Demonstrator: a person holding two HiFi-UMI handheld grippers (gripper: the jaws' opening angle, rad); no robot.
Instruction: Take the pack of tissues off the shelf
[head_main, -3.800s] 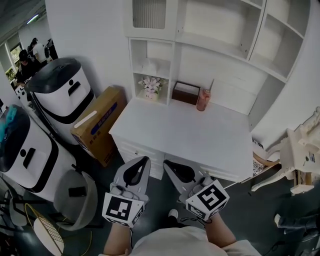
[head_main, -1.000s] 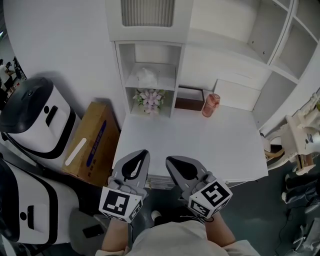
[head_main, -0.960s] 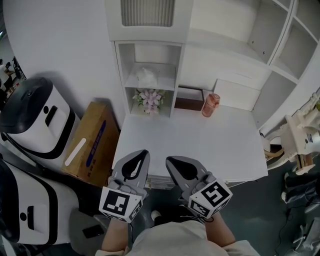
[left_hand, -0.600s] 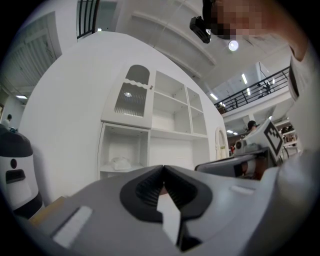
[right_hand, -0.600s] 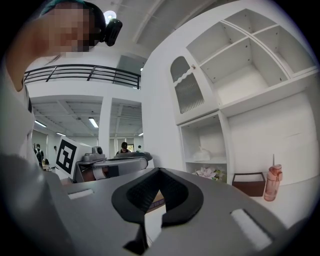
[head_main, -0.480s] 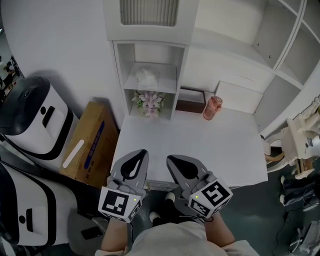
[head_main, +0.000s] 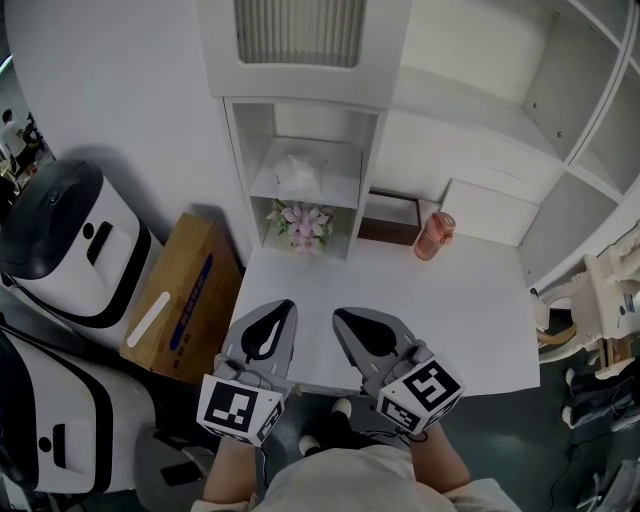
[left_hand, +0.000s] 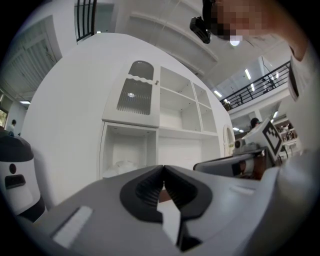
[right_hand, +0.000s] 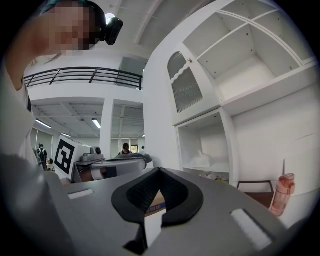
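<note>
Head view: white desk (head_main: 450, 320) below wall shelving (head_main: 310, 185), cardboard box (head_main: 180, 300) beside, left gripper (head_main: 283, 308) and right gripper (head_main: 342, 318) fingers (head_main: 262, 340) together, empty.

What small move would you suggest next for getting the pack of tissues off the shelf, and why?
Probably lift the left gripper forward towards the pack of tissues while opening its jaws. It and the right gripper hang shut and empty at the desk's near edge, far from the pack, which sits on the shelf above the flowers, in line with the left one.
</note>
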